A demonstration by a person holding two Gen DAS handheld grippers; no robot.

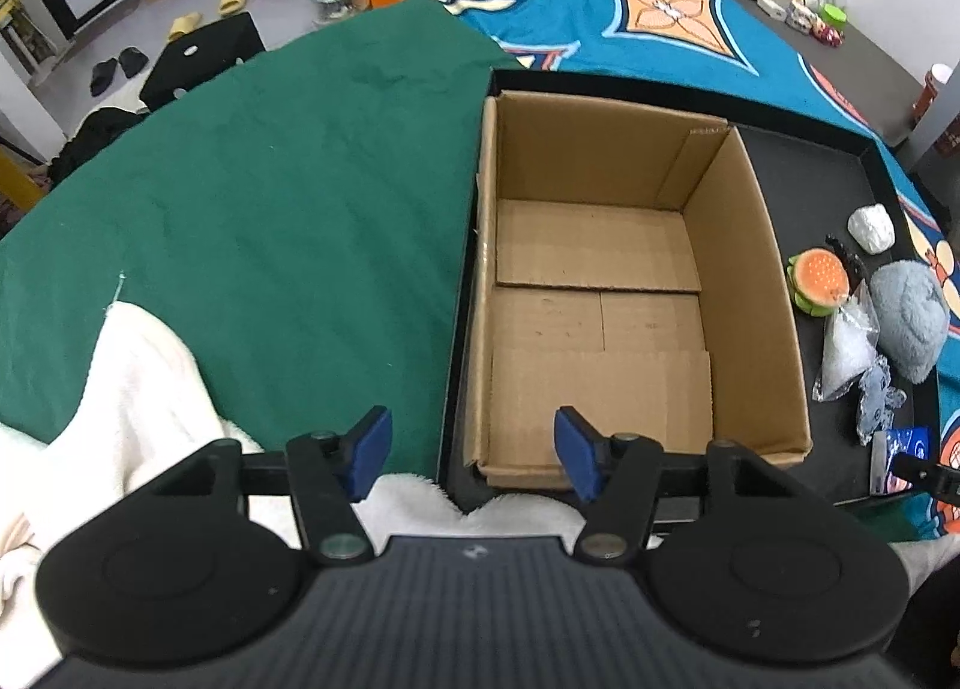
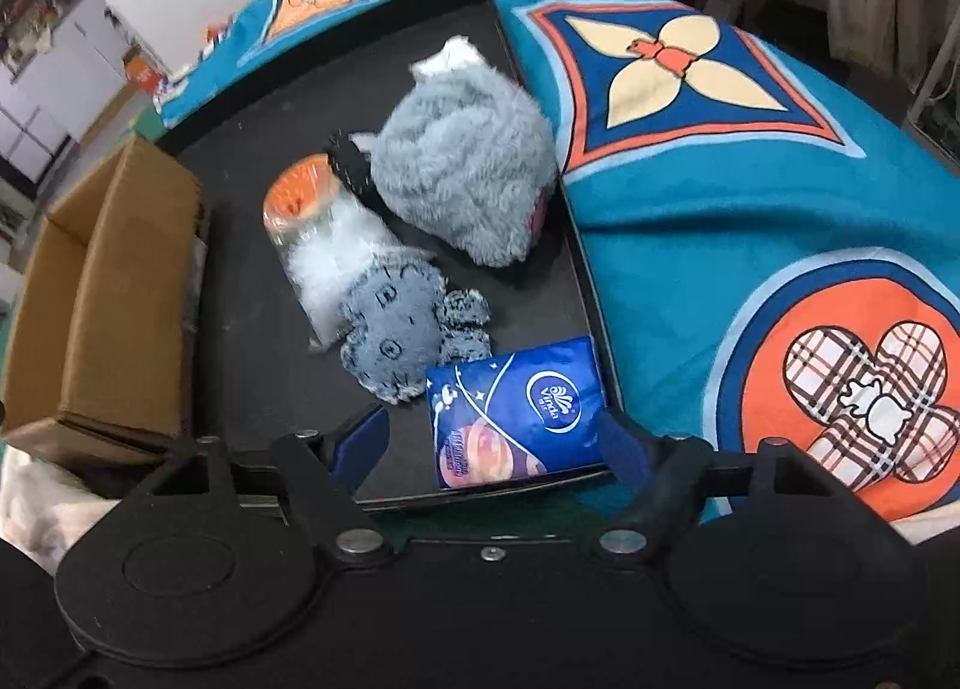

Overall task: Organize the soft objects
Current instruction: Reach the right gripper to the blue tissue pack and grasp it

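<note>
An empty cardboard box [image 1: 600, 293] stands in a black tray [image 1: 804, 179]; it also shows in the right wrist view [image 2: 102, 293]. My left gripper [image 1: 474, 458] is open and empty at the box's near edge. My right gripper [image 2: 495, 440] is open around a blue tissue pack [image 2: 516, 410] without touching it. Beyond it lie a small grey plush [image 2: 393, 326], a clear bag of white filling [image 2: 327, 263], an orange burger toy [image 2: 300, 188] and a big grey plush [image 2: 462, 179]. The burger toy [image 1: 819, 281] and the big plush [image 1: 909, 323] show in the left view.
A green cloth [image 1: 270, 209] lies left of the tray, with a white fluffy blanket [image 1: 120, 389] at the near left. A blue patterned blanket [image 2: 750, 179] lies right of the tray. A white wad [image 1: 871, 227] sits at the tray's right.
</note>
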